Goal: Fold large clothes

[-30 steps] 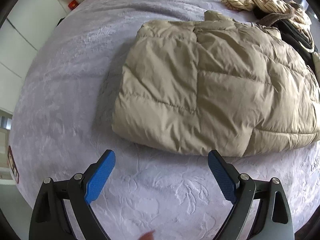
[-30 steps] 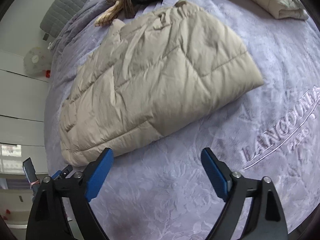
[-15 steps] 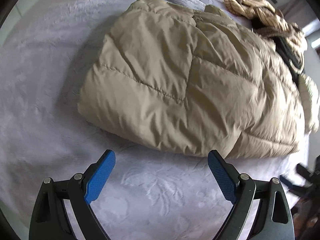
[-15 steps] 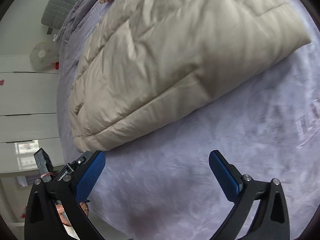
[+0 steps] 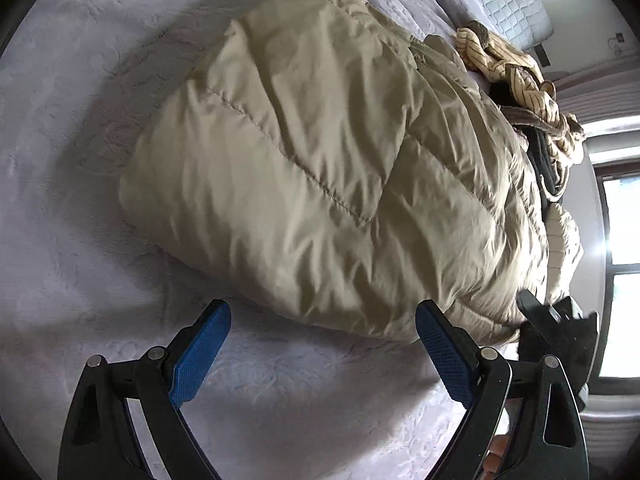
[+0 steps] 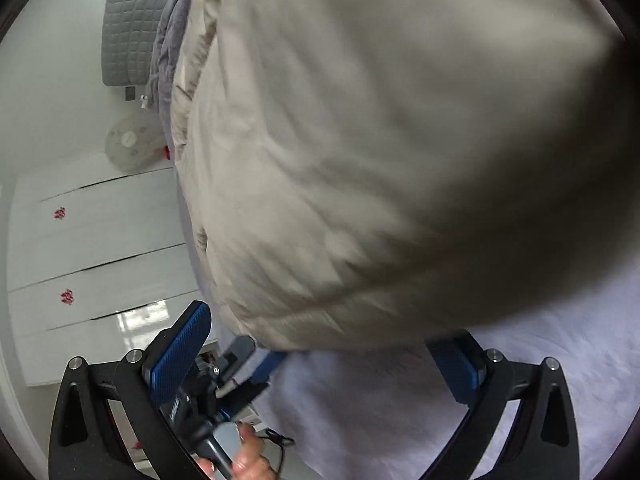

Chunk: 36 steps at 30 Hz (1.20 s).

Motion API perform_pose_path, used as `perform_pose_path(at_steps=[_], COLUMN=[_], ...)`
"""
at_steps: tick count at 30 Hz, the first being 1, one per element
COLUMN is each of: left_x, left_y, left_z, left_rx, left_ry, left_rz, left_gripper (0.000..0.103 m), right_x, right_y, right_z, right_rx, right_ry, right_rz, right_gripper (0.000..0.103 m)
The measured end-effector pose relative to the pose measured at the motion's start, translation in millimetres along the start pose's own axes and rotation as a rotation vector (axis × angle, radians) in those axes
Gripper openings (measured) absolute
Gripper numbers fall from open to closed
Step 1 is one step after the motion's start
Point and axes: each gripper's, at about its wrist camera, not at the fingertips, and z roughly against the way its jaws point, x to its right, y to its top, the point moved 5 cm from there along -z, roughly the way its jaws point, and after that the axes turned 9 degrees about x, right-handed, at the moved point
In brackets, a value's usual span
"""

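Here the folded beige puffer jacket [image 5: 332,168] lies on the lilac bedspread [image 5: 72,160], its near edge bulging just beyond the left gripper [image 5: 322,322], whose blue pads [image 5: 200,356] are spread wide with nothing between them; the right-hand pad sits just beside the jacket's near corner, though contact cannot be made out. At the far right of the left wrist view a striped cream garment [image 5: 516,68] and some dark clothing [image 5: 548,168] are heaped beyond the jacket, with a quilted grey headboard [image 5: 508,4] farther off and a bright window [image 5: 624,276] on the right. In the right wrist view the jacket [image 6: 380,140] fills most of the frame, blurred and very close, and its lower edge hangs over the tip of the right-hand pad. The right gripper [image 6: 320,340] is also spread wide, gripping nothing. The other gripper and the hand [image 6: 248,456] holding it show at the near left, before white cabinet doors [image 6: 92,248].
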Motion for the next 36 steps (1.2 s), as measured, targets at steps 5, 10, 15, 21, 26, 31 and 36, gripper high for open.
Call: perform_pose_path(at_steps=[5, 10, 15, 21, 26, 31, 36], left_x=[1.8, -14.3, -20.5, -11.4, 4.0, 16.2, 19.1], left_y=[0.5, 26.2, 44.7, 51.0, 49.3, 44.3, 24.1], left_z=[-8.0, -16.4, -24.4, -15.5, 12.5, 31.5, 50.7], left_rx=[-0.005, 0.041, 0.073, 0.112, 0.163, 0.168, 0.138], left_ry=[-0.036, -0.050, -0.052, -0.042, -0.035, -0.046, -0.041], left_rz=[0.017, 0.098, 0.151, 0.095, 0.002, -0.019, -0.057], left_gripper=[0.094, 0.094, 0.094, 0.023, 0.016, 0.015, 0.015], right_x=[1.3, 30.9, 66.3, 83.1, 66.4, 49.9, 42.7], right_y=[15.6, 42.6, 75.6, 84.1, 75.8, 64.0, 40.8], right_z=[8.4, 52.7, 101.8, 121.2, 129.2, 139.6, 156.4], right_rx=[0.089, 0.225, 0.369, 0.371, 0.349, 0.321, 0.292], right_ry=[-0.006, -0.011, 0.047, 0.085, 0.132, 0.148, 0.148], right_rz=[0.001, -0.068, -0.202, -0.311, -0.238, -0.177, -0.139], right_gripper=[0.103, 0.103, 0.103, 0.047, 0.024, 0.022, 0.022])
